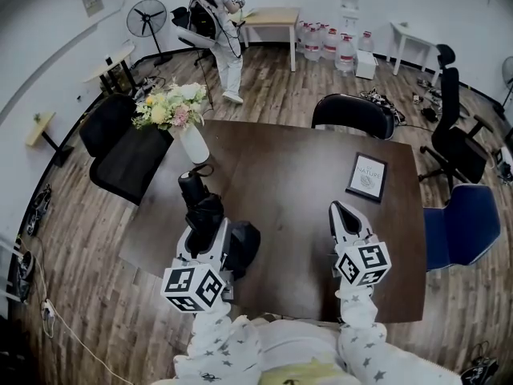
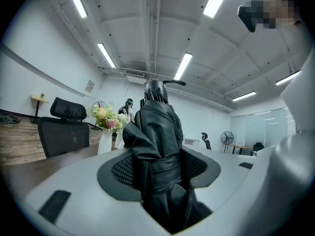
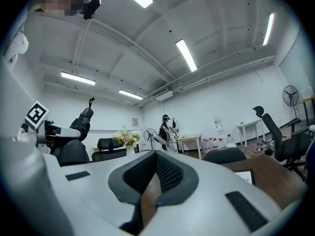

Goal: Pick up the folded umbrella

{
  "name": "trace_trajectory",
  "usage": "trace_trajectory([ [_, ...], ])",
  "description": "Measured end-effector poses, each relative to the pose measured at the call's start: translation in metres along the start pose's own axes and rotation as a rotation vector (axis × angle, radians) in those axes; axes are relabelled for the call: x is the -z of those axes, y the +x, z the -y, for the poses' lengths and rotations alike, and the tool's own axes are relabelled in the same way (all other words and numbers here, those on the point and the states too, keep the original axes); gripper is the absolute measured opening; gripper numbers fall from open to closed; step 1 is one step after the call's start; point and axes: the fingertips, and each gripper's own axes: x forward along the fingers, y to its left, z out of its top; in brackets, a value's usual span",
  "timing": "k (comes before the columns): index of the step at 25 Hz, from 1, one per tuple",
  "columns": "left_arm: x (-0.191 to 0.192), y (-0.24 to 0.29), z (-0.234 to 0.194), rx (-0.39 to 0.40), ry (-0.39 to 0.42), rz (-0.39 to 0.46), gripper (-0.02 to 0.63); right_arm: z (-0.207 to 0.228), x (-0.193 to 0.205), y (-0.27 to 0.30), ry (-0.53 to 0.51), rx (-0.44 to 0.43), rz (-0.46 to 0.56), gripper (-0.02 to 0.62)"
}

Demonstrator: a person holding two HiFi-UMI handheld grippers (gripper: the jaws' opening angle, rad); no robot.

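Note:
My left gripper (image 1: 205,224) is shut on the folded black umbrella (image 1: 200,203) and holds it just above the dark wooden table (image 1: 296,175). The umbrella's handle end (image 1: 191,183) points away from me. In the left gripper view the umbrella (image 2: 156,127) stands upright between the pads (image 2: 123,168), clamped at its strap, and fills the left gripper (image 2: 158,170). My right gripper (image 1: 343,215) hovers over the table's right half, shut with nothing in it. In the right gripper view its jaws (image 3: 156,173) meet at the tips, and the umbrella (image 3: 82,121) shows at the left.
A white vase of flowers (image 1: 183,117) stands at the table's far left corner. A framed picture (image 1: 367,176) lies at the right. Black chairs (image 1: 120,155) (image 1: 353,115) and a blue chair (image 1: 465,223) ring the table. A person (image 1: 224,38) stands far back.

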Motion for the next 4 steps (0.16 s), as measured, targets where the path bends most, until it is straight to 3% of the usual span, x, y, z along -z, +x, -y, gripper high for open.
trace_trajectory([
  [4, -0.0013, -0.0013, -0.0012, -0.003, 0.001, 0.001, 0.247, -0.0018, -0.0017, 0.0002, -0.012, 0.002, 0.007, 0.021],
])
